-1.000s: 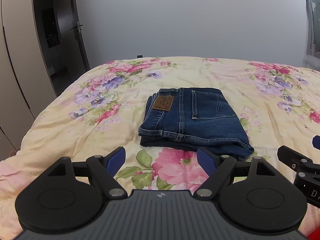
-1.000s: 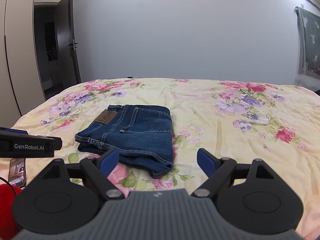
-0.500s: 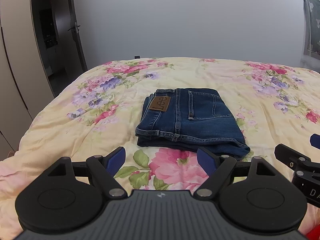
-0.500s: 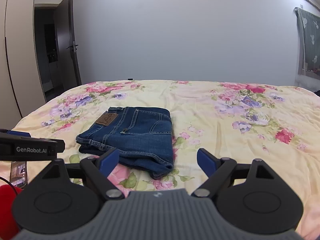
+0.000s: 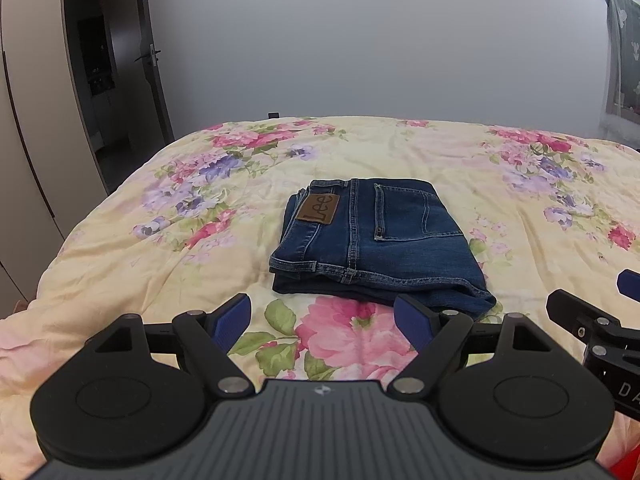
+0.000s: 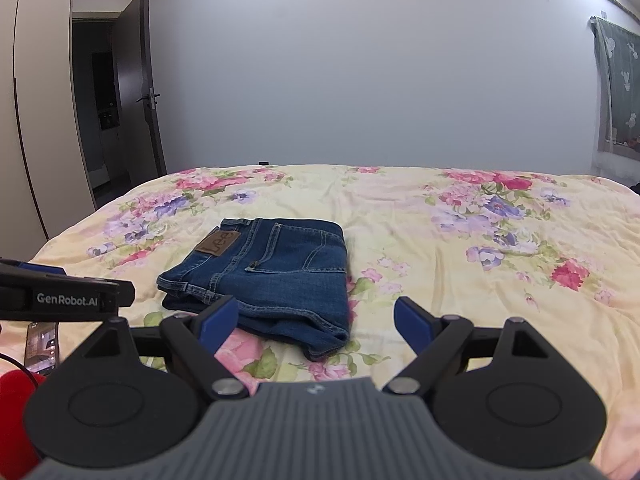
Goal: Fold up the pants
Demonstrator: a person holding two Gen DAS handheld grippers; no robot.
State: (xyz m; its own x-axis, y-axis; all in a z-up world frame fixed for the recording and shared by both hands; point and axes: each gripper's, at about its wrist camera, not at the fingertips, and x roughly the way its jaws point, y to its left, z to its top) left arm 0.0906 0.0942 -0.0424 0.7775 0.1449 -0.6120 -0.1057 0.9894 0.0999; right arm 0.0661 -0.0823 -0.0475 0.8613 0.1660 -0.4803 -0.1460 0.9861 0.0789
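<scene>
Dark blue jeans [image 5: 376, 240] lie folded into a compact stack on the floral bedspread [image 5: 400, 148], brown label facing up; the same jeans [image 6: 268, 276] show left of centre in the right wrist view. My left gripper [image 5: 322, 318] hovers open just short of the stack's near edge, holding nothing. My right gripper [image 6: 316, 318] is open too, near the stack's right front corner, nothing between its blue fingers. In the right wrist view the left gripper [image 6: 60, 296] shows at the left edge; the left wrist view catches the right gripper [image 5: 592, 320] at its right edge.
The floral bedspread [image 6: 500, 240] stretches wide to the right of the jeans. A phone [image 6: 42, 344] lies on the bed's near left, beside something red [image 6: 16, 412]. An open dark door [image 5: 120, 80] and cupboards stand left; a curtain [image 6: 616, 92] hangs right.
Both grippers have drawn back and risen slightly, so the folded jeans sit a little farther away. The jeans themselves have not moved and both grippers stay open.
</scene>
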